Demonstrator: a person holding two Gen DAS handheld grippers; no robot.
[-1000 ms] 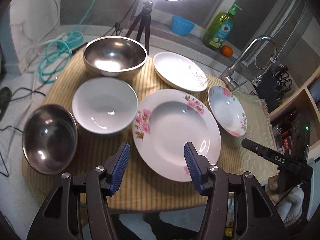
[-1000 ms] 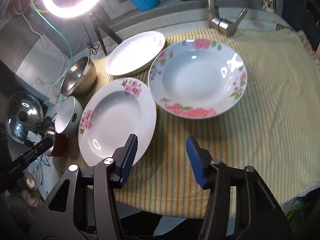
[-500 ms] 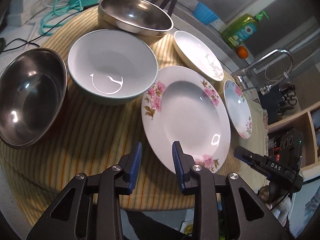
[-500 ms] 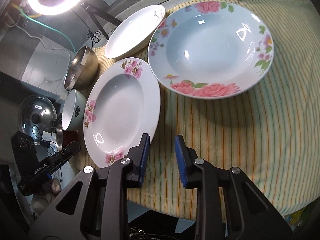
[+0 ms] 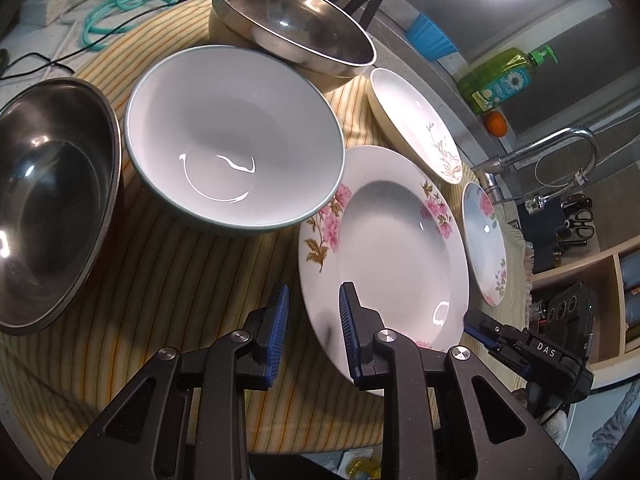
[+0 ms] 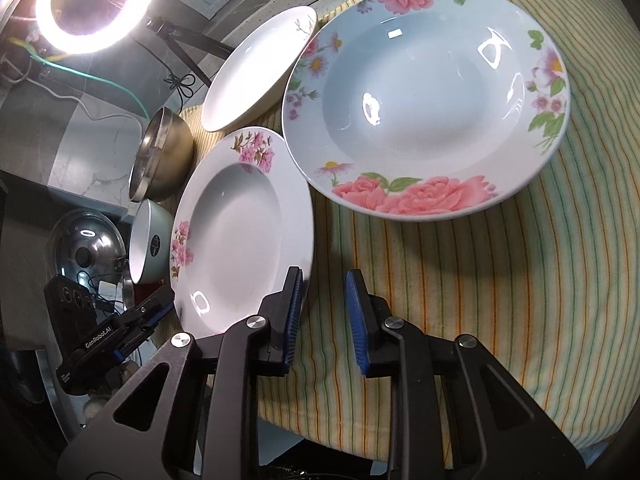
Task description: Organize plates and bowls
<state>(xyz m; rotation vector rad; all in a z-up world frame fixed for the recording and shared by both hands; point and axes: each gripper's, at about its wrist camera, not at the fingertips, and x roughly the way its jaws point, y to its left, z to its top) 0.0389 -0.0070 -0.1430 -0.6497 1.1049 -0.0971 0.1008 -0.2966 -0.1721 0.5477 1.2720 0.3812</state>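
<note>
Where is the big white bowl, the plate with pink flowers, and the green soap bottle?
white bowl (image 5: 236,136): left wrist view, inside wall of the bowl.
plate with pink flowers (image 5: 392,240): left wrist view, its sunken middle.
green soap bottle (image 5: 500,80): left wrist view, its body by the label.

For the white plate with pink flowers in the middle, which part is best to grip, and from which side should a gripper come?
Grip the pink-flower plate by its broad flat rim, on the near edge facing the grippers. It lies flat on the striped cloth, so one finger probably must slide under that edge and the other press on top. The left gripper already straddles the near-left rim; the white bowl crowds the far-left side.
</note>
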